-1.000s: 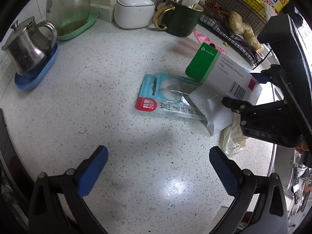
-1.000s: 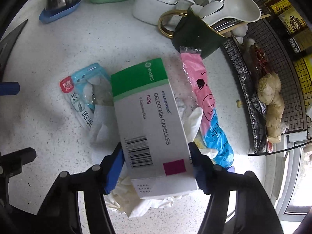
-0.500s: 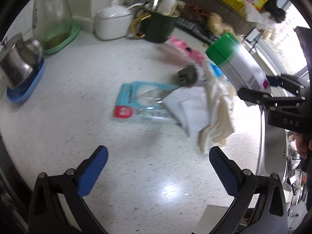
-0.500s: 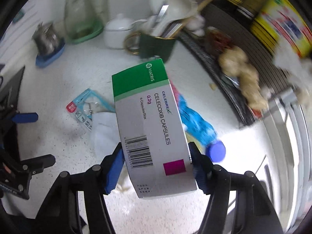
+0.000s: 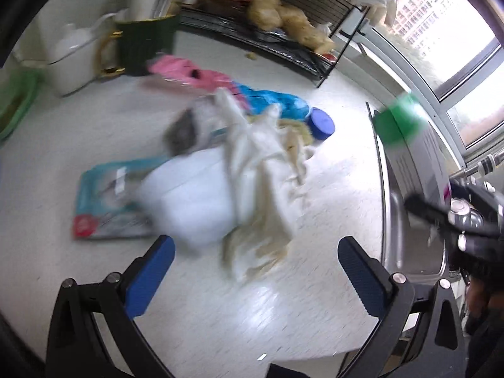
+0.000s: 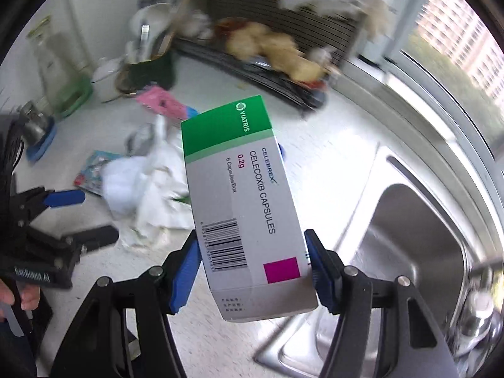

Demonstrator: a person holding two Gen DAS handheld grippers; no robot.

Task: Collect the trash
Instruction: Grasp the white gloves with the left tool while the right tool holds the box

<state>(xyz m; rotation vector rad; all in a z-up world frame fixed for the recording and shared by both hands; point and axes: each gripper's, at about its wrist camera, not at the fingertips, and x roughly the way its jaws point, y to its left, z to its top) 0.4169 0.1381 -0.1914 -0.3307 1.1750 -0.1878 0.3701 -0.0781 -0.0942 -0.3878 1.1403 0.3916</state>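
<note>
Right gripper: clenched on the capsule box, which is being held by its lower sides between the blue pads, green end pointing away, above the counter edge beside the steel sink. Left gripper: being held wide apart and grasping nothing, over the counter. Just beyond it, crumpled white tissues, a teal packet and a pink-and-blue wrapper are lying in a touching heap.
</note>
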